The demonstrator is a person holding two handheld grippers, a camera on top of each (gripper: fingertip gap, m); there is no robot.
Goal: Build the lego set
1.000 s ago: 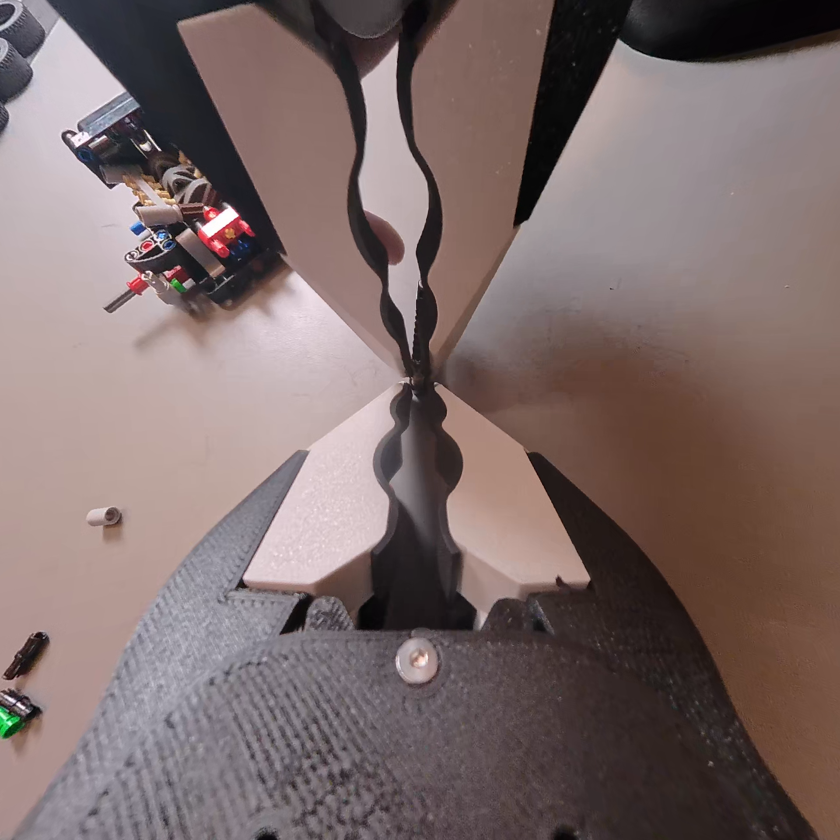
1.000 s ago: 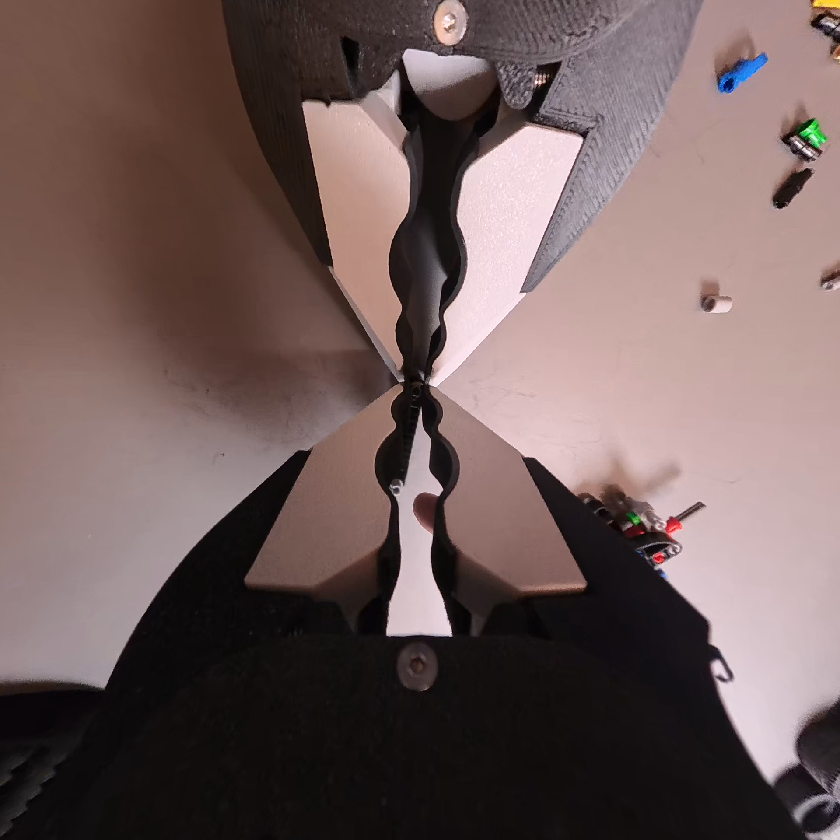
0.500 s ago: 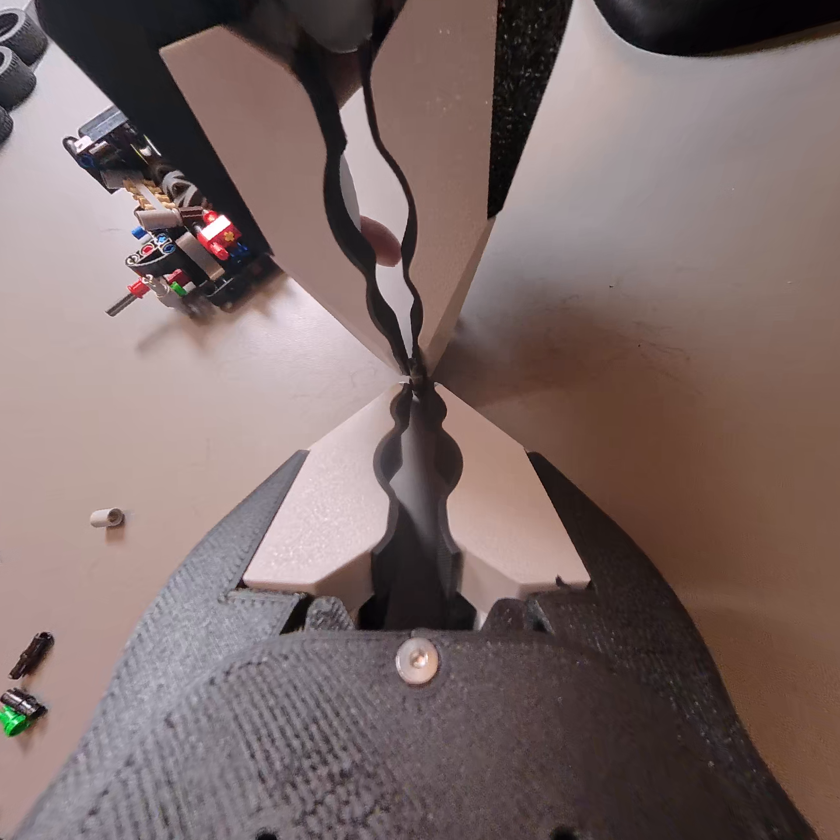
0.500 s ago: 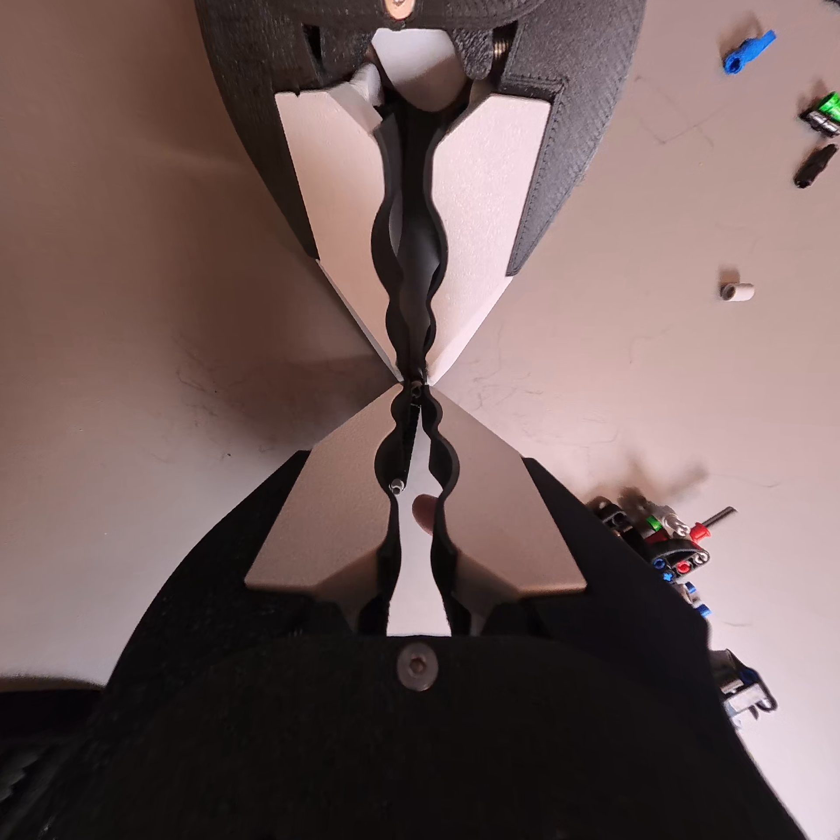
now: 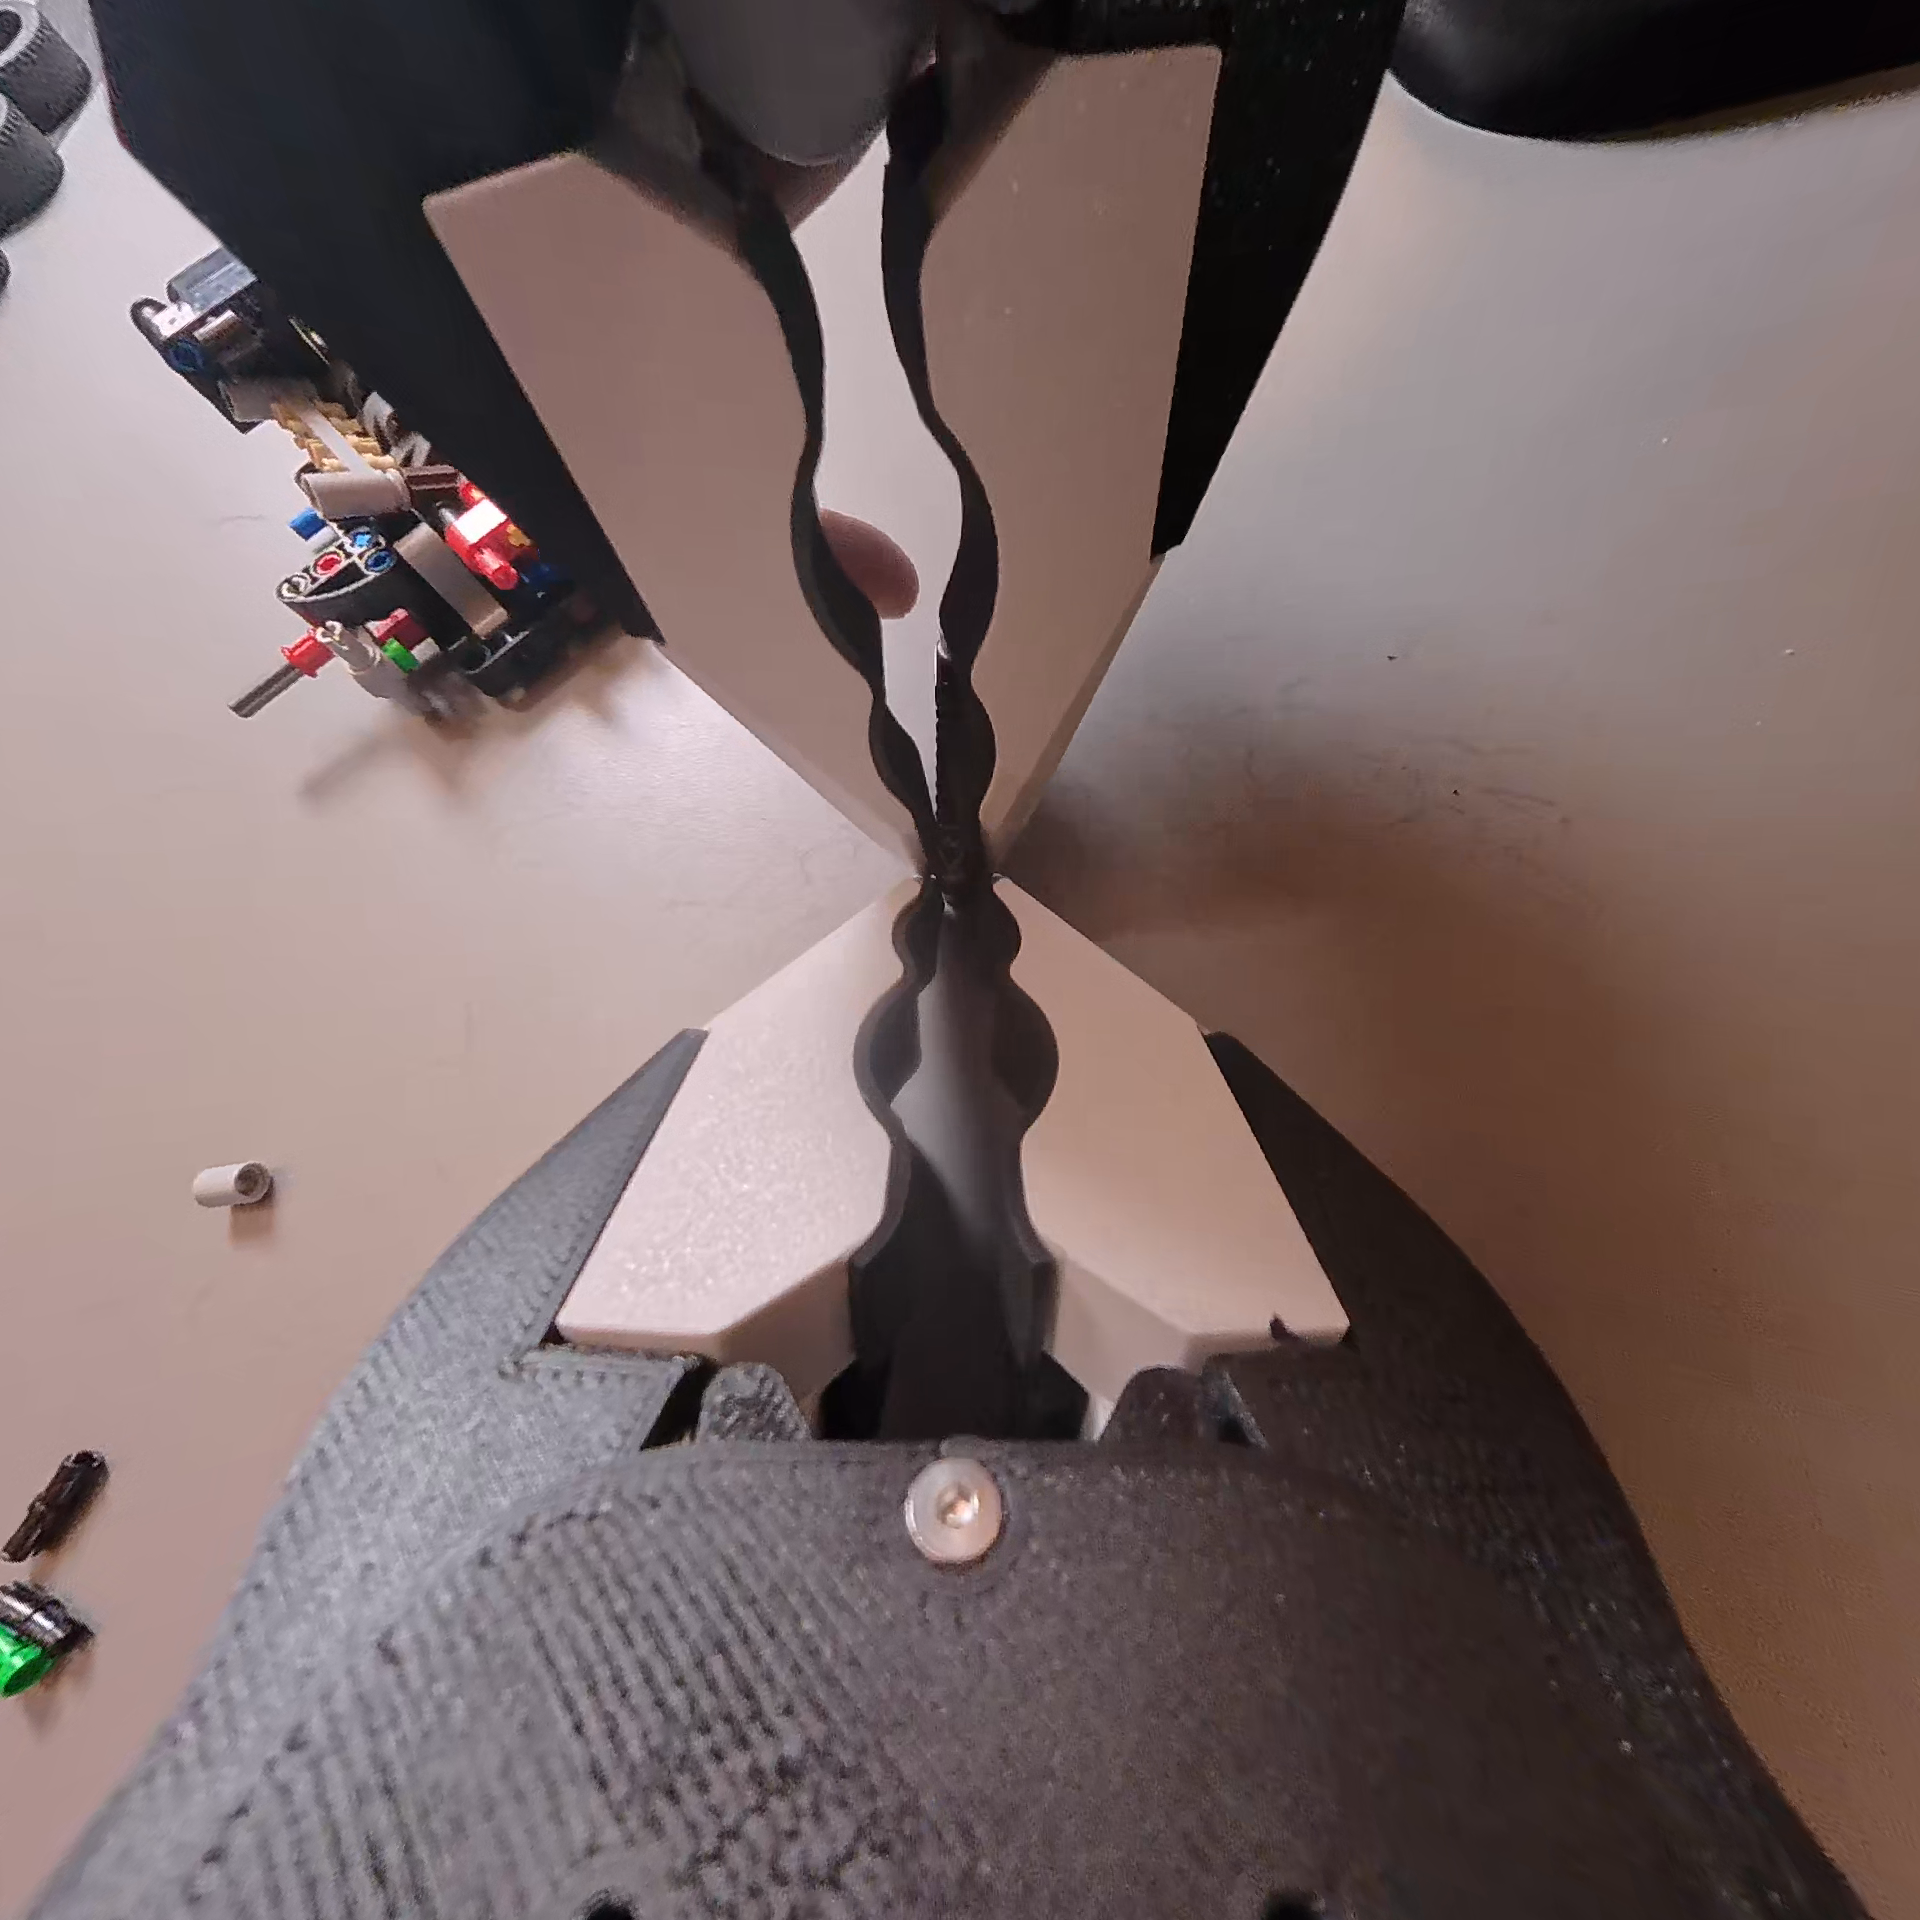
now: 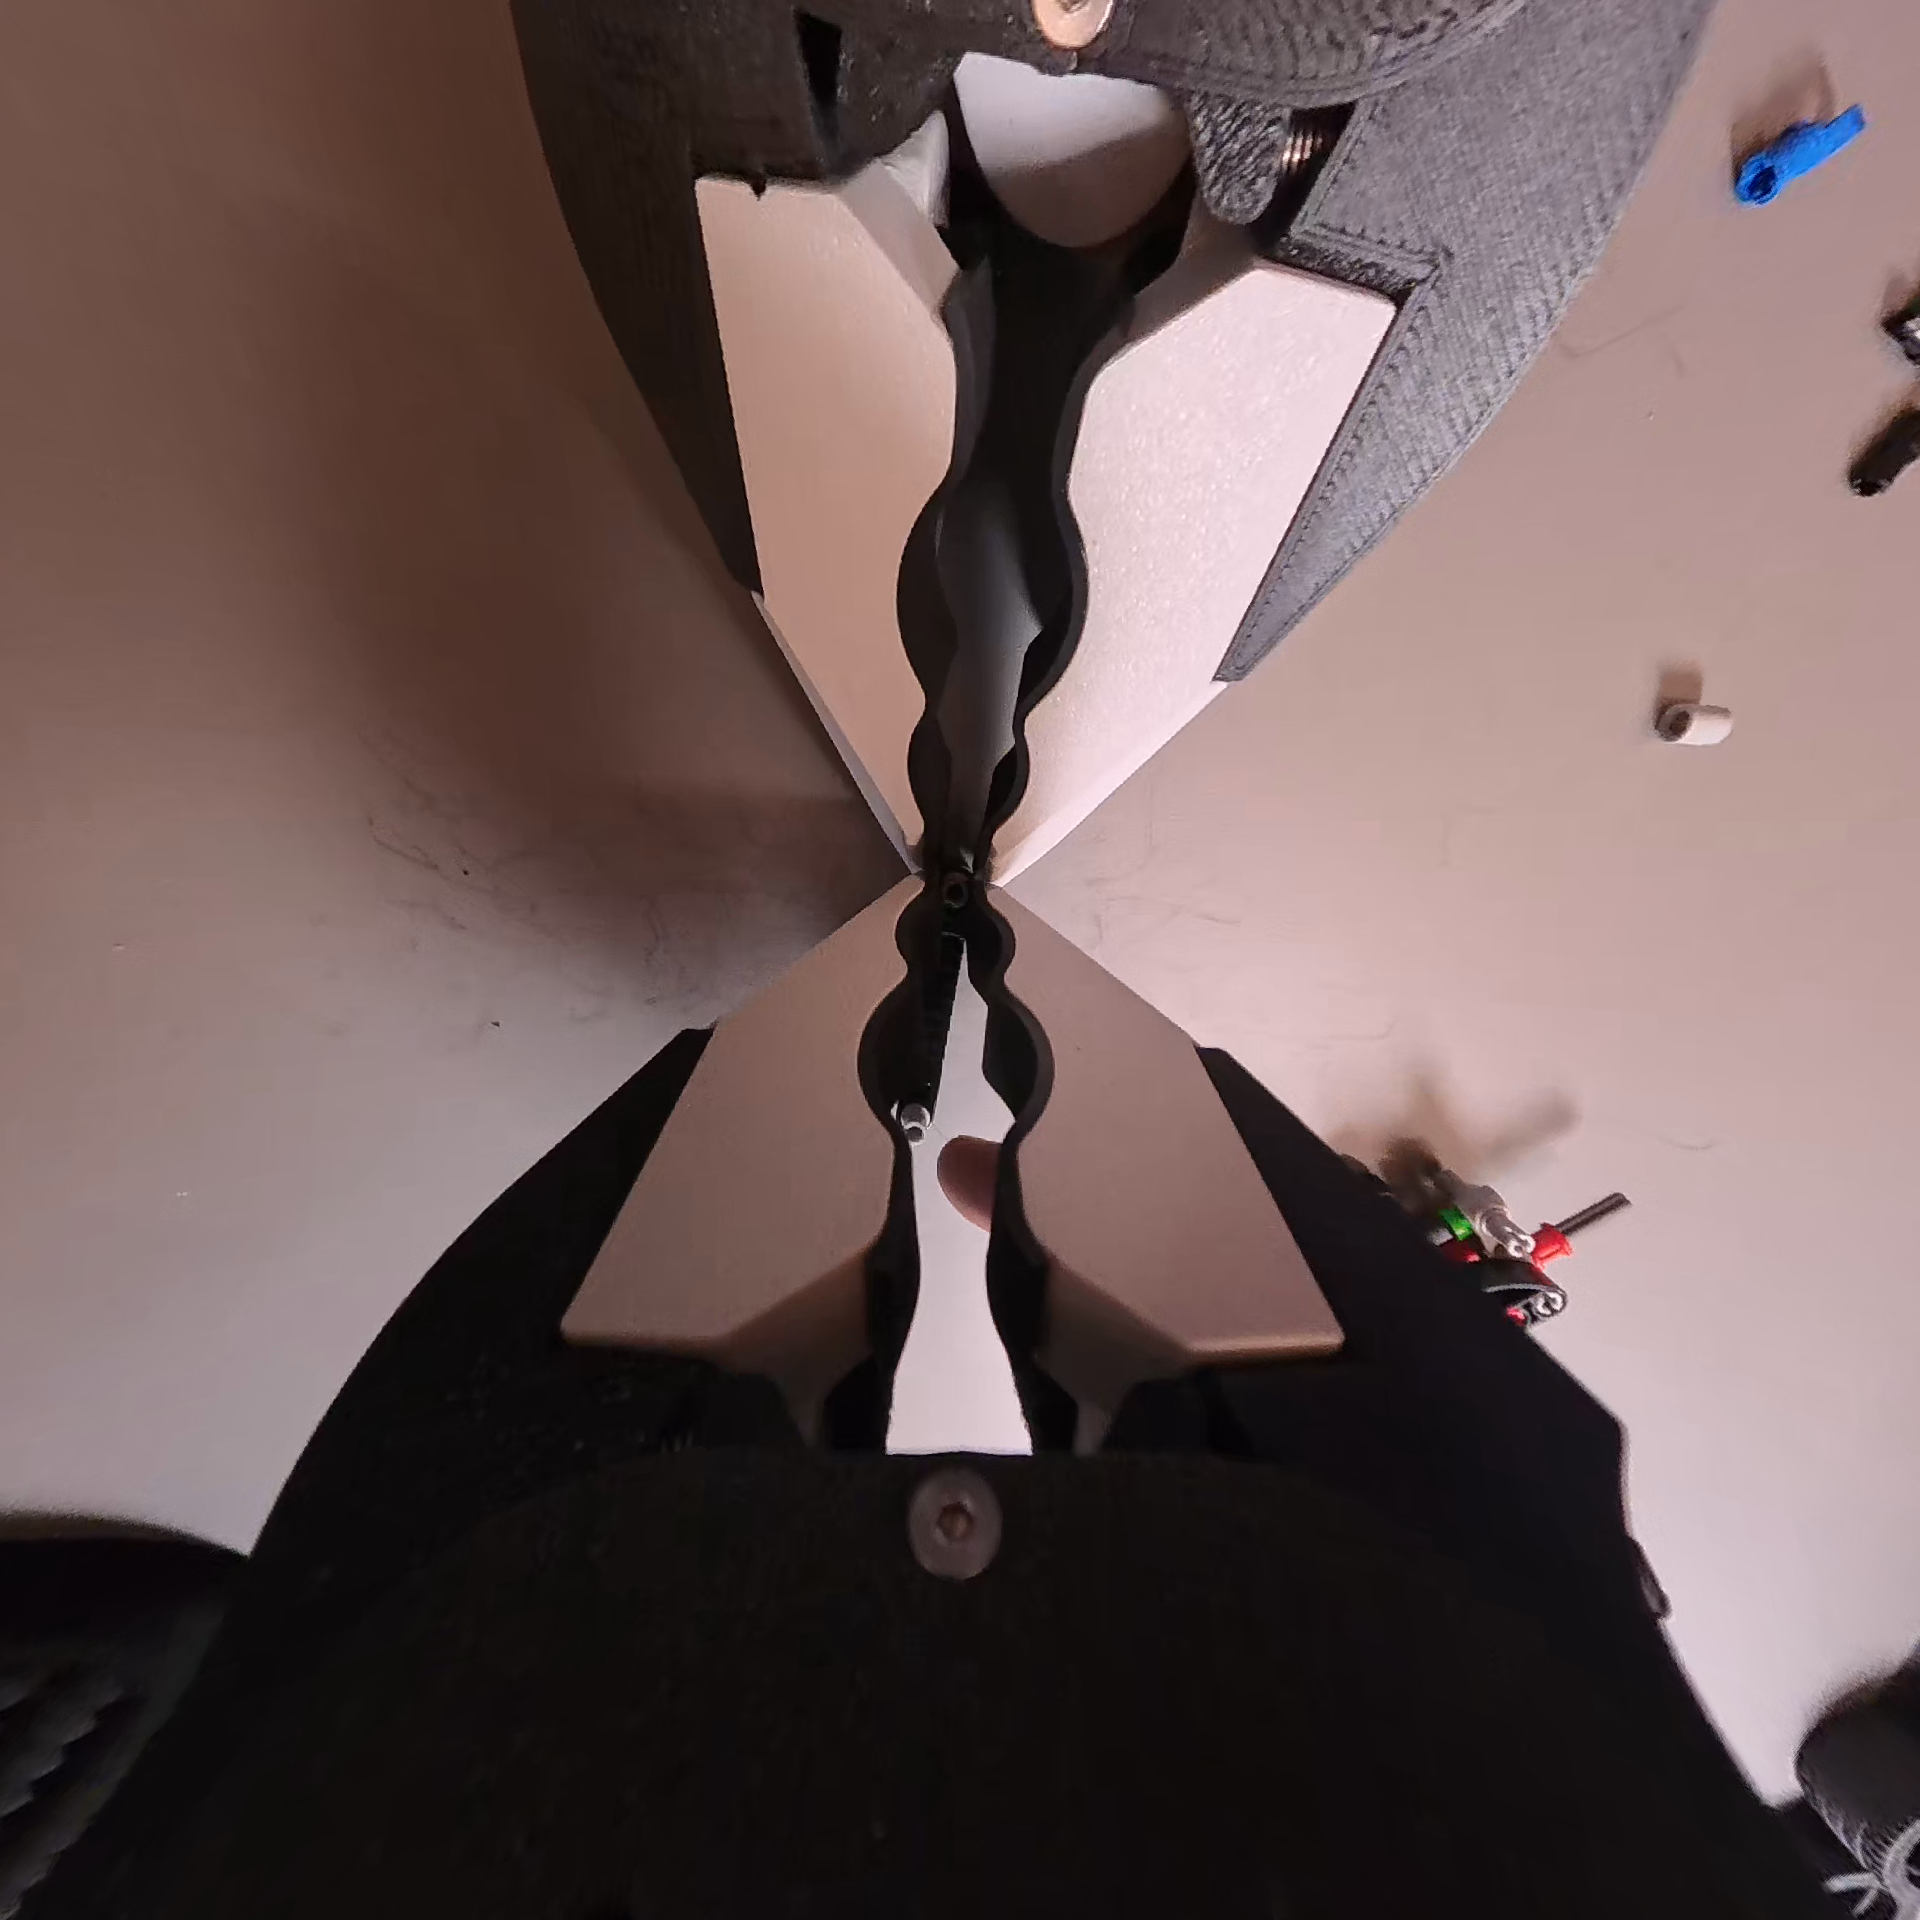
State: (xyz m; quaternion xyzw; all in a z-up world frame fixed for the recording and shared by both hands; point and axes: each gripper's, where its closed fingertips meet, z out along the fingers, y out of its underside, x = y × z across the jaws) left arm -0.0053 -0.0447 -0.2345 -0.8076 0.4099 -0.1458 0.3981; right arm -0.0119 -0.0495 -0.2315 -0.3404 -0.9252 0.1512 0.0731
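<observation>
My two grippers meet tip to tip above the beige table. My right gripper [image 6: 954, 914] is shut on a thin black axle [image 6: 935, 1023] that runs back between its pads; the axle also shows in the left wrist view [image 5: 943, 686]. My left gripper [image 5: 951, 896] is shut, and a small black ring-like piece [image 6: 956, 890] sits at its tips against the axle's end. The partly built model [image 5: 416, 582] lies on the table at the left, apart from both grippers; it also shows in the right wrist view [image 6: 1496, 1247].
Loose parts lie on the table: a grey bush [image 5: 234, 1184], a black pin [image 5: 54, 1501], a green-and-black piece [image 5: 26, 1652], a blue pin [image 6: 1797, 156]. Black tyres [image 5: 31, 114] lie at the far left. A person's fingertip [image 6: 966, 1184] shows behind the right gripper. Only a small space, under 4 cm, lies between the two pairs of fingers.
The tips have stayed together. The right gripper leaned left and then swung back. In the right wrist view the left gripper has come nearer and tilted.
</observation>
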